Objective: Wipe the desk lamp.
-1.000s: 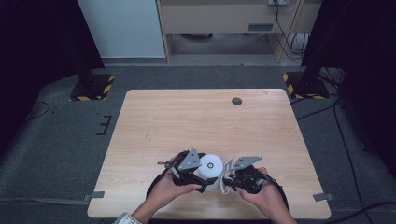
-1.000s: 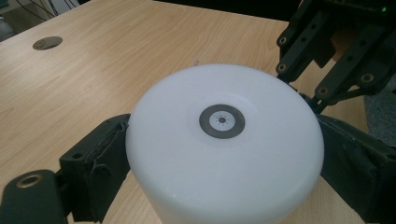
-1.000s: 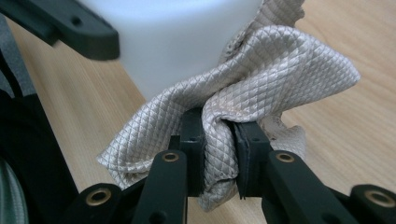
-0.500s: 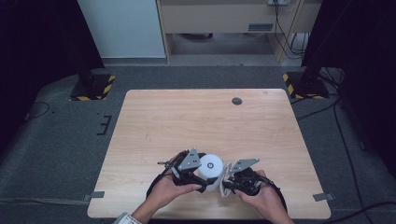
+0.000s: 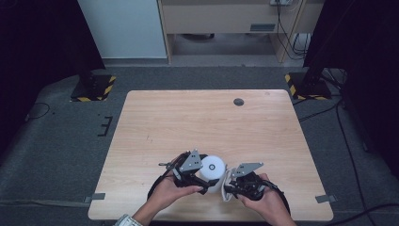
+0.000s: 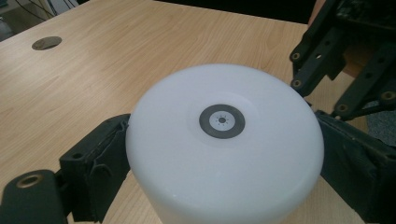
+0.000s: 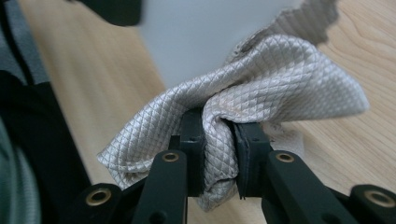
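Dark carpet surrounds the wooden table [image 5: 197,117], seen from the high view; near its front edge my left gripper [image 5: 200,174] and right gripper [image 5: 230,184] flank one white cylinder [image 5: 212,165]. One dark round grommet [image 5: 239,101] sits far off.

From the left gripper view, my jaws press both sides of the white cylinder [image 6: 224,144], holding it steady on the table.

From the right gripper view, my jaws pinch one quilted grey cloth [image 7: 261,88] just beside the cylinder's wall. I judge wiping is in hand; next I must press cloth against it and rub.
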A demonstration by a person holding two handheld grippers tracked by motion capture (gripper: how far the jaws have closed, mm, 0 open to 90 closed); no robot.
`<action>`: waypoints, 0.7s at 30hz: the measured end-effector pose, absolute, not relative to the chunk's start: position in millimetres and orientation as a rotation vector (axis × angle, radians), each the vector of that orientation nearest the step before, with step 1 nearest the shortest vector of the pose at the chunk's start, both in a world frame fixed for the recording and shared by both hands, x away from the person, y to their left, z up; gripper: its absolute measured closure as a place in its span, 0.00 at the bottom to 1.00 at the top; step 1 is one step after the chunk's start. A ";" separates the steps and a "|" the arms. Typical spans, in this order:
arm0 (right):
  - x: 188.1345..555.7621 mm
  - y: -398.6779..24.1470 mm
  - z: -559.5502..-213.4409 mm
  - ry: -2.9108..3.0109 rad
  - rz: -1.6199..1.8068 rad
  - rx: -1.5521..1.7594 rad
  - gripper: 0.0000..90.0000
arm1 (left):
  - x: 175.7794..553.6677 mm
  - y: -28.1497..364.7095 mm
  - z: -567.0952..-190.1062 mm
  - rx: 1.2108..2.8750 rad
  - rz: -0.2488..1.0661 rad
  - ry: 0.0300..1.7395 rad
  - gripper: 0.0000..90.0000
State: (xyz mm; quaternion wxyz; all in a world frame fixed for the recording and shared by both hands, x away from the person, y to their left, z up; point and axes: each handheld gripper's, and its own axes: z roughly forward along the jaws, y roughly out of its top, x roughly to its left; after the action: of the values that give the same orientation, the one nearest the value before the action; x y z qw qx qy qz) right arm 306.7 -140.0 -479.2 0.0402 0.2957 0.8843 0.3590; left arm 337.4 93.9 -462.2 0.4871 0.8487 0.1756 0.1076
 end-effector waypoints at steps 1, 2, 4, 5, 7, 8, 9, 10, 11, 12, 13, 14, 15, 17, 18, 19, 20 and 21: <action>304.6 -140.1 -477.5 2.710 1.115 0.895 0.85 | 337.4 93.9 -462.2 2.064 0.262 0.427 0.09; 302.6 -140.3 -475.5 2.714 1.130 0.879 0.85 | 337.4 93.9 -462.2 2.064 0.262 0.427 0.09; 298.4 -139.9 -471.6 2.712 1.160 0.853 0.85 | 337.3 93.8 -462.2 2.064 0.262 0.427 0.09; 296.9 -139.5 -470.1 2.713 1.172 0.846 0.85 | 337.3 93.8 -462.2 2.065 0.262 0.426 0.09; 293.6 -139.1 -465.4 2.712 1.198 0.816 0.85 | 337.3 93.8 -462.2 2.065 0.261 0.425 0.09; 292.7 -139.2 -463.6 2.715 1.205 0.808 0.85 | 337.3 93.7 -462.2 2.064 0.261 0.425 0.09; 291.8 -139.6 -460.5 2.708 1.220 0.803 0.85 | 337.3 93.7 -462.2 2.065 0.261 0.424 0.09; 291.3 -140.1 -458.1 2.704 1.228 0.798 0.85 | 337.3 93.7 -462.2 2.065 0.260 0.424 0.09; 290.9 -140.4 -455.6 2.695 1.238 0.796 0.85 | 337.4 93.6 -462.2 2.065 0.260 0.424 0.09; 290.7 -141.0 -452.8 2.690 1.246 0.787 0.85 | 337.4 93.6 -462.3 2.064 0.260 0.424 0.09; 290.2 -141.5 -449.6 2.685 1.253 0.787 0.85 | 337.3 93.5 -462.3 2.063 0.260 0.425 0.09; 290.0 -142.0 -446.6 2.678 1.264 0.781 0.85 | 337.3 93.5 -462.3 2.063 0.260 0.425 0.09; 289.7 -142.3 -444.3 2.674 1.270 0.779 0.85 | 337.3 93.5 -462.3 2.063 0.260 0.425 0.09; 288.9 -142.4 -438.9 2.660 1.285 0.772 0.85 | 337.3 93.4 -462.3 2.063 0.259 0.426 0.09; 288.8 -142.2 -437.9 2.661 1.283 0.766 0.84 | 337.3 93.4 -462.3 2.063 0.259 0.425 0.09; 288.9 -141.7 -438.0 2.663 1.277 0.761 0.84 | 337.2 93.4 -462.3 2.063 0.259 0.425 0.09; 289.2 -141.2 -438.8 2.665 1.276 0.764 0.85 | 337.2 93.4 -462.3 2.063 0.260 0.425 0.09; 289.5 -140.7 -439.8 2.668 1.274 0.765 0.84 | 337.2 93.5 -462.3 2.064 0.260 0.425 0.09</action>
State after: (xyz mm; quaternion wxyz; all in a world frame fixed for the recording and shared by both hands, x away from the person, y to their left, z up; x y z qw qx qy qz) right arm 289.5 -140.7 -439.8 0.0440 0.2502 0.8727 0.4169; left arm 337.2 93.5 -462.3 0.4876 0.8487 0.1748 0.1069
